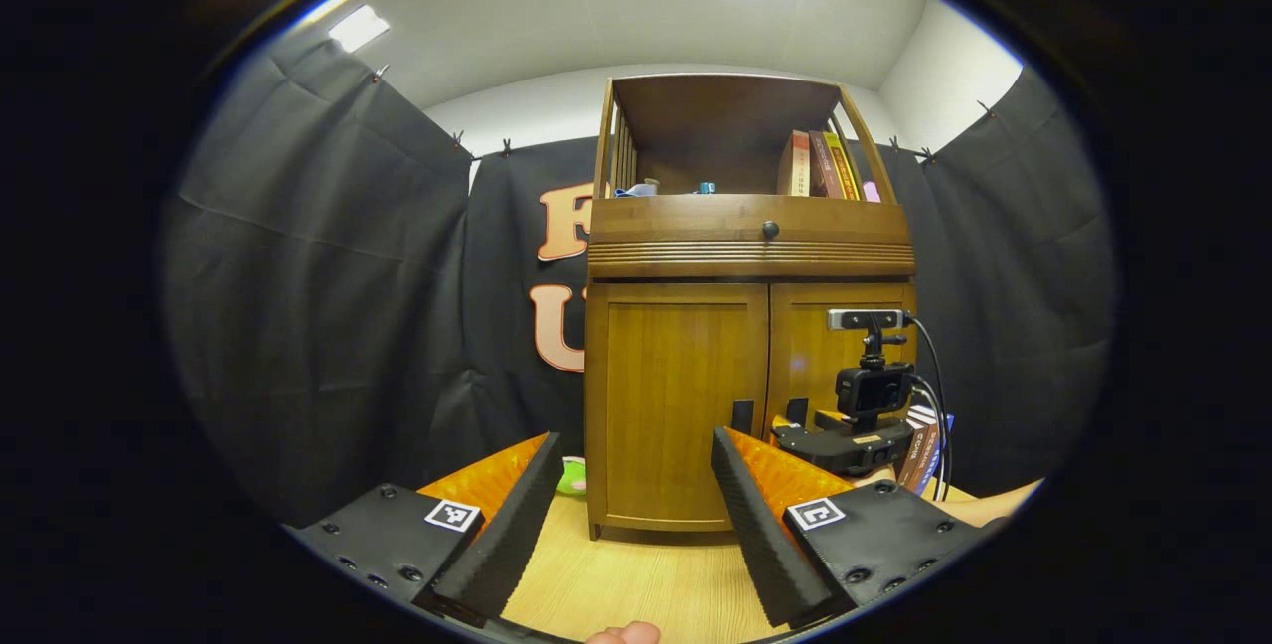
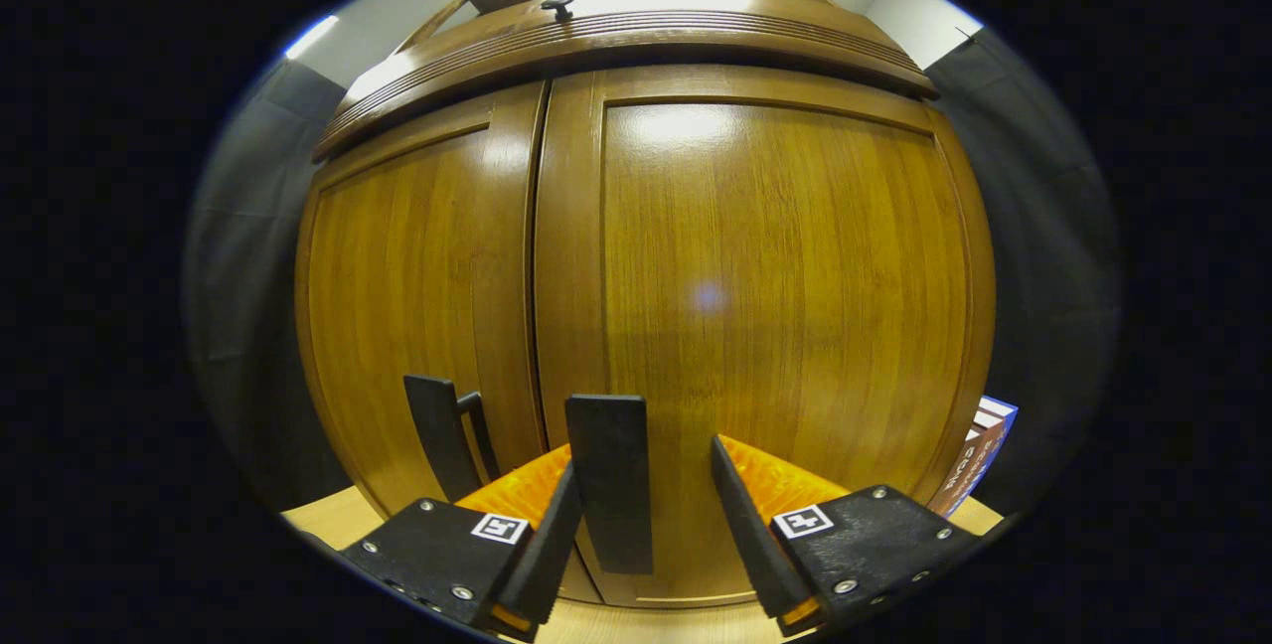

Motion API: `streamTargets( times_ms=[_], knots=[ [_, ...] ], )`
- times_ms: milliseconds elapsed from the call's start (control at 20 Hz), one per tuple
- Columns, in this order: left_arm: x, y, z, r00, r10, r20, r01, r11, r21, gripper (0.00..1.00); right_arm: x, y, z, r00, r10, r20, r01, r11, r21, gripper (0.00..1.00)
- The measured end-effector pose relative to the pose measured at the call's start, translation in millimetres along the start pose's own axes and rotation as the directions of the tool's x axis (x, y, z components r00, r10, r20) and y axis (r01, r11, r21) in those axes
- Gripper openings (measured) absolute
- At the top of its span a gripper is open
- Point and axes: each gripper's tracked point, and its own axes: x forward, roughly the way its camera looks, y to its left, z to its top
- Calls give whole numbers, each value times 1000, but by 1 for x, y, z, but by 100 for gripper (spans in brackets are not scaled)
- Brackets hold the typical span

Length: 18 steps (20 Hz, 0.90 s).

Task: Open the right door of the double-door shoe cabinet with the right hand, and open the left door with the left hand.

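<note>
Spread wide, the right gripper (image 2: 646,515) sits at the bottom centre of the right gripper view with its two fingers on either side of the right door's handle (image 2: 609,480), a dark upright bar; the left finger (image 2: 550,540) lies just beside or against the bar, while the right finger (image 2: 750,525) stands apart from it, so nothing is clamped. Behind the bar, the right door (image 2: 775,326) takes up the middle and right of that frame and is closed, meeting the closed left door (image 2: 417,296) at a vertical seam; the left door's handle (image 2: 437,435) shows at lower left. In the left gripper view, the left gripper (image 1: 631,495) hangs released at the bottom of the frame, well apart from the shoe cabinet (image 1: 745,256), which stands at centre on a pale wooden floor (image 1: 636,584). Books (image 1: 820,165) stand in its open upper shelf, and the right gripper appears at lower right, near the doors.
</note>
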Motion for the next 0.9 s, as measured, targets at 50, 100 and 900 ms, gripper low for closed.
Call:
streamTargets(
  times_ms=[50,100,900],
  knots=[
    [0,0,0,1000,1,0,-1,1000,0,97,2,4,0,1000,10,0,-10,1000,9,81],
    [-1,1,-1,1000,2,-3,-2,1000,0,95,1,9,0,1000,25,0,-25,1000,16,49],
    [-7,3,-11,1000,17,-14,-17,998,-56,99,-23,17,-9,988,156,-12,-156,988,3,29]
  ],
)
